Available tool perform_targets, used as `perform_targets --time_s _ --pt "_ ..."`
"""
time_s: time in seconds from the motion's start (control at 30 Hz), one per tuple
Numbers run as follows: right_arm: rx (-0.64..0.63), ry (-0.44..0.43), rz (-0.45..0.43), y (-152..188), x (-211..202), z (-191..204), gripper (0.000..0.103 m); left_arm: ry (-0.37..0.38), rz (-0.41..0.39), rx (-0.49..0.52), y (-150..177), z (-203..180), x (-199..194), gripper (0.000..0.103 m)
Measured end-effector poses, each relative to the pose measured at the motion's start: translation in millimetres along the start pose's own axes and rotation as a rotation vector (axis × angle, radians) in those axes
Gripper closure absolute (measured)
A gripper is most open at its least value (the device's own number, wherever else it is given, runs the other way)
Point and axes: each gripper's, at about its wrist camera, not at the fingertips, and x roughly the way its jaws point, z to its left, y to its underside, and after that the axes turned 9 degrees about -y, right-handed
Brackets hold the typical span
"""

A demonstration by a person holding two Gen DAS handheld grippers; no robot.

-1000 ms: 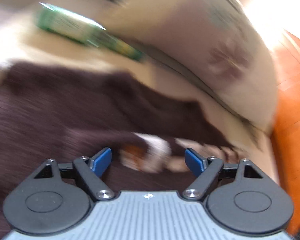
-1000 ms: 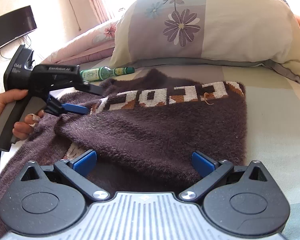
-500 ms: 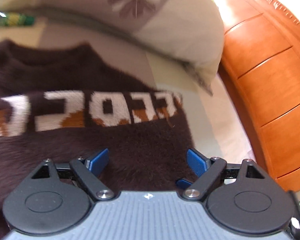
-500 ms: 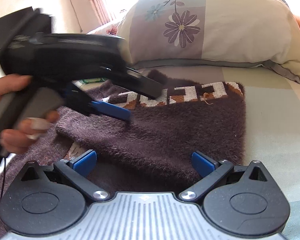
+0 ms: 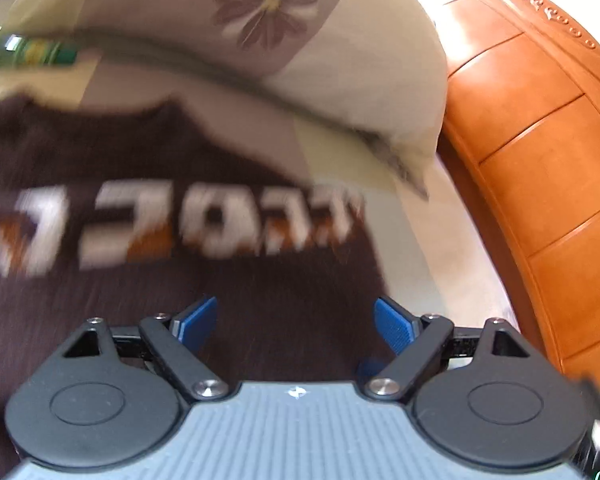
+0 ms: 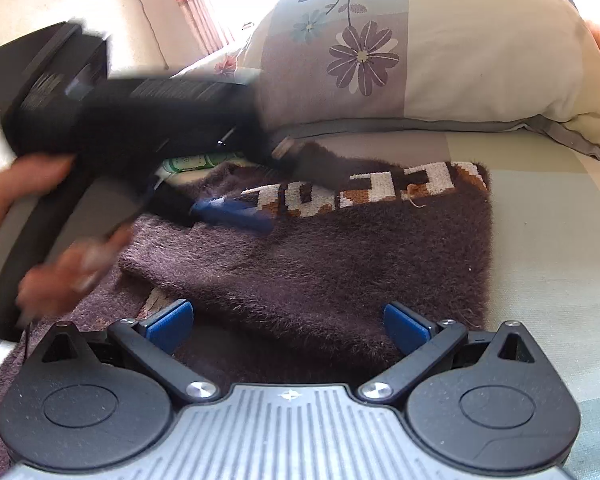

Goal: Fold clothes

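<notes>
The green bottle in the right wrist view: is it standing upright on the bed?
No, the green bottle lies on its side on the bed, between the brown sweater and the pillow.

Motion-smeared: black handheld left gripper (image 6: pixel 256 200) and gripping hand (image 6: pixel 56 276) at nine o'clock. Half hidden behind it: green glass bottle (image 6: pixel 196 161). Unreadable: blurred white lettering on fuzzy brown sweater (image 5: pixel 172 224).
</notes>
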Motion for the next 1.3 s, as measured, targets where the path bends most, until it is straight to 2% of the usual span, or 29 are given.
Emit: perform_targets --time_s 0.07,0.13,0.2,0.3,0.37,0.43,0.53,0.57,0.67,0.83,1.07,1.17,1.3 --pt "0.001 -0.005 -0.002 0.8 -2.0 -0.4 0.0 0.013 0.029 -0.034 14.5 15.3 -2.2 0.018" --pt "-0.004 -0.01 -0.005 2.1 -5.0 -0.2 0.0 0.032 0.017 -0.073 20.1 23.8 -14.1 0.018" --pt "-0.03 -0.009 -0.011 3.8 -8.9 1.9 0.0 0.006 0.016 -0.091 15.2 23.5 -24.9 0.018" --pt "-0.105 0.004 -0.031 6.1 -17.9 9.0 0.0 -0.03 -0.049 -0.056 7.0 18.2 -36.7 0.017" --pt "-0.135 -0.004 -0.045 7.0 -24.9 10.6 0.0 -0.036 -0.028 -0.067 7.6 21.0 -30.5 0.016" --pt "-0.135 -0.022 -0.06 6.8 -32.1 7.4 0.0 -0.069 0.027 -0.07 14.5 23.8 -15.2 0.016" --pt "-0.119 -0.024 -0.105 11.3 -50.5 -1.8 0.0 -0.108 0.018 -0.036 17.9 9.7 -18.5 0.016" --pt "-0.111 -0.026 -0.123 15.0 -59.1 -6.4 0.0 -0.1 0.02 -0.041 15.9 4.2 -22.1 0.016" --pt "-0.077 -0.032 -0.163 26.9 -81.5 -18.9 0.0 0.006 0.005 -0.054 6.3 -13.1 -30.5 0.016" --pt "0.01 -0.041 -0.246 41.4 -96.4 -25.5 0.0 0.044 -0.006 0.041 -9.2 -65.0 -13.8 0.016" --pt "-0.012 -0.086 -0.234 29.2 -84.0 -16.2 0.0 0.098 0.089 0.039 -18.9 -112.6 48.4 0.016" --pt "-0.024 -0.045 -0.188 32.8 -81.9 -19.6 0.0 0.078 0.123 0.041 -11.5 -120.1 70.7 0.016" --pt "-0.036 -0.004 -0.146 40.5 -85.9 -24.4 0.0 0.082 0.145 0.067 -15.8 -124.9 69.2 0.015"
